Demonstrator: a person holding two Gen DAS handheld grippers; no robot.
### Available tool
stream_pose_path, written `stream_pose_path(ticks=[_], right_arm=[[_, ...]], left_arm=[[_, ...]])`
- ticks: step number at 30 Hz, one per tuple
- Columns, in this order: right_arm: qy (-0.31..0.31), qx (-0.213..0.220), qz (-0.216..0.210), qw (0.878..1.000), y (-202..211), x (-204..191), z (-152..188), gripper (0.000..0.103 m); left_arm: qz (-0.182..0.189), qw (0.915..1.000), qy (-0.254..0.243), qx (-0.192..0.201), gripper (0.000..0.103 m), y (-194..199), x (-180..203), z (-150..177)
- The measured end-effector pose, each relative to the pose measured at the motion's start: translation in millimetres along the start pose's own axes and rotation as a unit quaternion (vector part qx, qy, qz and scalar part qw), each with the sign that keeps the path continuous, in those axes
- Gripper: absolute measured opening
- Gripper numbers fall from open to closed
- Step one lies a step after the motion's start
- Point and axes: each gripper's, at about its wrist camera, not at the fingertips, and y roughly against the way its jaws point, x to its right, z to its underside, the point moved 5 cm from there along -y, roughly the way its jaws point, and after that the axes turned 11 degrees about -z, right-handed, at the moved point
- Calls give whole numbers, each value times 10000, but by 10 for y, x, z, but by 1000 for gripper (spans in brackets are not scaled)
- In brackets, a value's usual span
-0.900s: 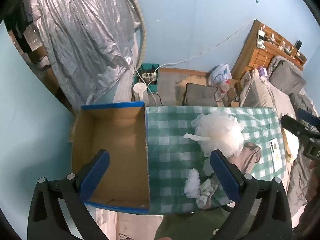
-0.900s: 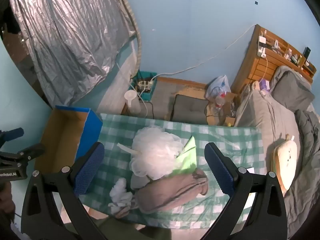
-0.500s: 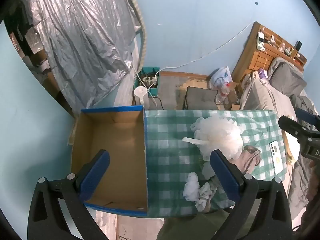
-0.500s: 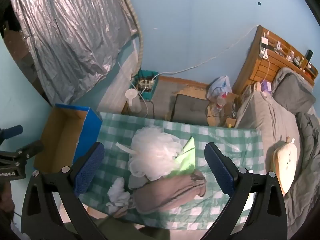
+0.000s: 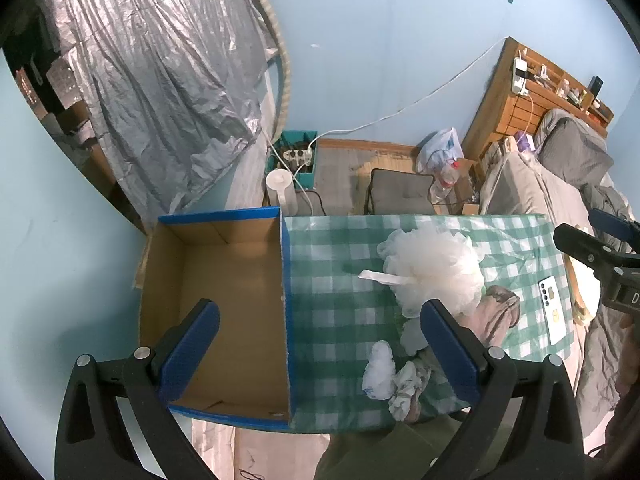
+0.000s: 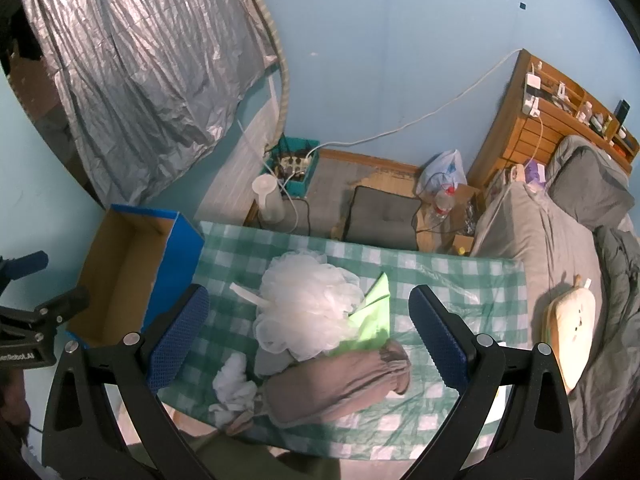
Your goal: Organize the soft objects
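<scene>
Left gripper (image 5: 318, 344) — jaws spread wide, nothing between them, held above the seam where the cardboard box (image 5: 224, 304) meets the table (image 5: 332, 300). Right gripper (image 6: 308, 334) — jaws likewise wide apart and empty, hovering over the pile of soft items.

Cardboard box: open-topped, blue outside, brown inside, nothing visible in it; stands against the left edge of the table.

Table: covered with a green-and-white checked cloth.

Soft items, all on the cloth, clustered at its middle and near edge:
- White mesh bath pouf (image 6: 306, 306), with a white ribbon loop (image 6: 248, 294) pointing toward the box; it rests partly on a light green cloth (image 6: 374, 316).
- Brownish-grey fabric sleeve (image 6: 340, 386) with gathered cuffs, lying lengthwise just in front of the pouf and touching it.
- Small white crumpled wad (image 6: 234, 376) at the sleeve's left end, near the table's front edge.
- A pale grey piece (image 6: 272, 360) between wad and pouf — kind cannot be told.

White phone (image 5: 552, 314) lies flat near the right edge of the cloth, well apart from the pile.
</scene>
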Motion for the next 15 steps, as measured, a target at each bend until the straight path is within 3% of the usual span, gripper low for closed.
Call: stream_pose_path(ticks=[15], right_arm=[[-22, -34, -2, 10000, -10, 14, -4, 98]], left_arm=[[10, 10000, -6, -41, 101, -13, 35, 11]])
